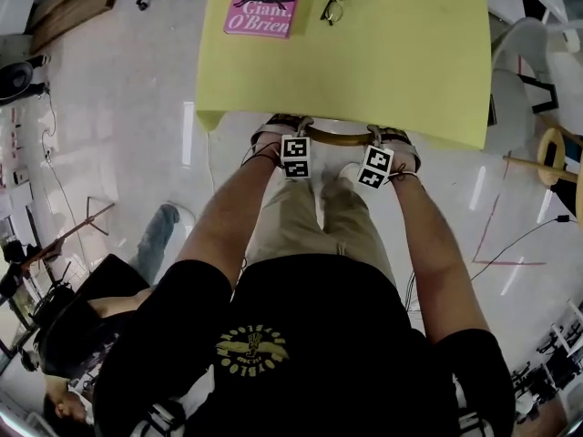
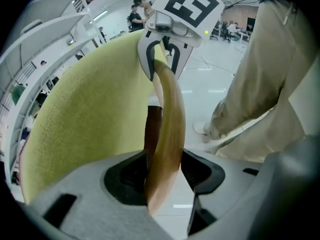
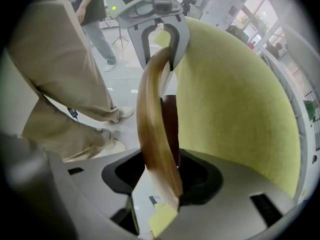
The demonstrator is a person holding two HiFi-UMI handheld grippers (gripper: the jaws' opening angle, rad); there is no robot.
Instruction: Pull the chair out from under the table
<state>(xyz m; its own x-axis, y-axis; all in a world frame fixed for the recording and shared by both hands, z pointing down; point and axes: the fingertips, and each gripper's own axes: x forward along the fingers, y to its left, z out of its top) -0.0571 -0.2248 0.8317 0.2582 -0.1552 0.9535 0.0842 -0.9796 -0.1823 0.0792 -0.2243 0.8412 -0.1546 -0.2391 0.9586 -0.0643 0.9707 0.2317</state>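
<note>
Gripping evenly comes first: the chair (image 1: 339, 137) is still under the table (image 1: 410, 53), its back rail at the table's edge. My left gripper (image 2: 165, 171) jaws pinch the rail. The right gripper (image 3: 160, 176) jaws stand wide around it, so I would close them, then pull straight.

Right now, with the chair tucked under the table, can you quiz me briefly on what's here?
1. True or false: the black-framed glasses lie on the yellow-green table.
2. What stands between the fingers of the left gripper and of the right gripper? A: the curved wooden chair rail. B: a cup. C: a cable.
3. Fill in: in the head view, the pink paperback book lies to the ___ of the glasses.
Key: 1 true; 2 A; 3 left.
</note>
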